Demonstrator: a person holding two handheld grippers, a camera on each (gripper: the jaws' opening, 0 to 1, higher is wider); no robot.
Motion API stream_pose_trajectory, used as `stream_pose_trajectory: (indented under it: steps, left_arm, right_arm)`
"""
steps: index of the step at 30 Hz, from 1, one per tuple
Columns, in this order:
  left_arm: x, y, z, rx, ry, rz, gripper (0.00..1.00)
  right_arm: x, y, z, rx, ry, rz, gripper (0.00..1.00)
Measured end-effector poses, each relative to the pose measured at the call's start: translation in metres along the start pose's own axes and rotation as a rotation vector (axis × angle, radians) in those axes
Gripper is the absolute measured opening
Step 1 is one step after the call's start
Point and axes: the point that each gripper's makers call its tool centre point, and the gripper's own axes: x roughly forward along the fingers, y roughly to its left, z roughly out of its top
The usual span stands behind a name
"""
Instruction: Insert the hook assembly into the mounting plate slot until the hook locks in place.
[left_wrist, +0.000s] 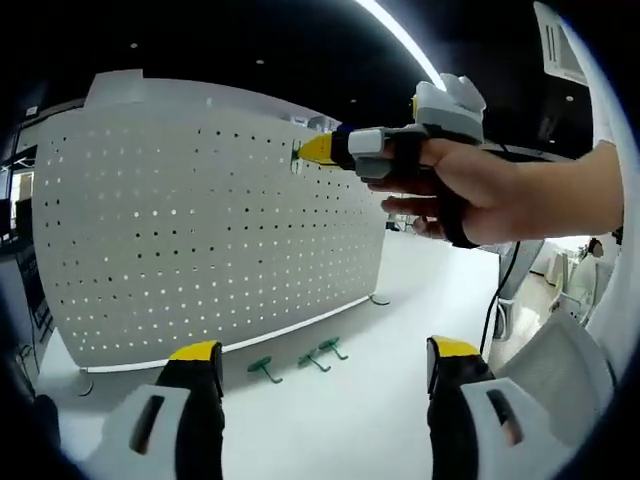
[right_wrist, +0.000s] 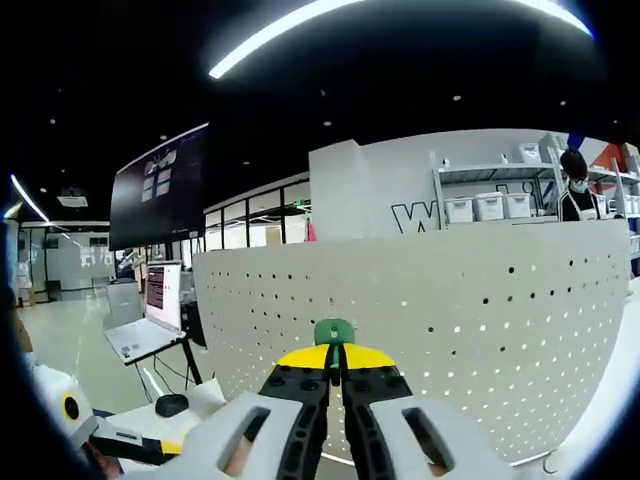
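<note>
At the upper edge of the white perforated pegboard (left_wrist: 200, 230), the right gripper (right_wrist: 335, 362), jaws clamped on a green plastic hook (right_wrist: 334, 332), presses it to a hole: insertion under way, a firm seating push next. Left gripper (left_wrist: 325, 362) jaws apart, empty; spare green hooks (left_wrist: 300, 362) lie on the white tabletop (left_wrist: 380, 420).

Dark ceiling (right_wrist: 330, 110), white shelving (right_wrist: 500, 195)

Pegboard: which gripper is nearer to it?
Right. The right gripper holds a green hook at the pegboard; the left gripper hangs back, open, above the table.
</note>
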Motion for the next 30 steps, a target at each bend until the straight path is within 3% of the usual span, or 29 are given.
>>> stream_pose_trajectory:
  steps: [16, 30]
  left_arm:
    - [-0.011, 0.002, -0.008, -0.002, 0.01, 0.025, 0.86]
    - [-0.013, 0.002, -0.017, -0.004, 0.021, 0.023, 0.85]
  right_arm:
    - [0.029, -0.007, 0.025, -0.029, -0.058, -0.023, 0.01]
    - [0.048, -0.007, 0.03, -0.04, -0.088, -0.054, 0.01]
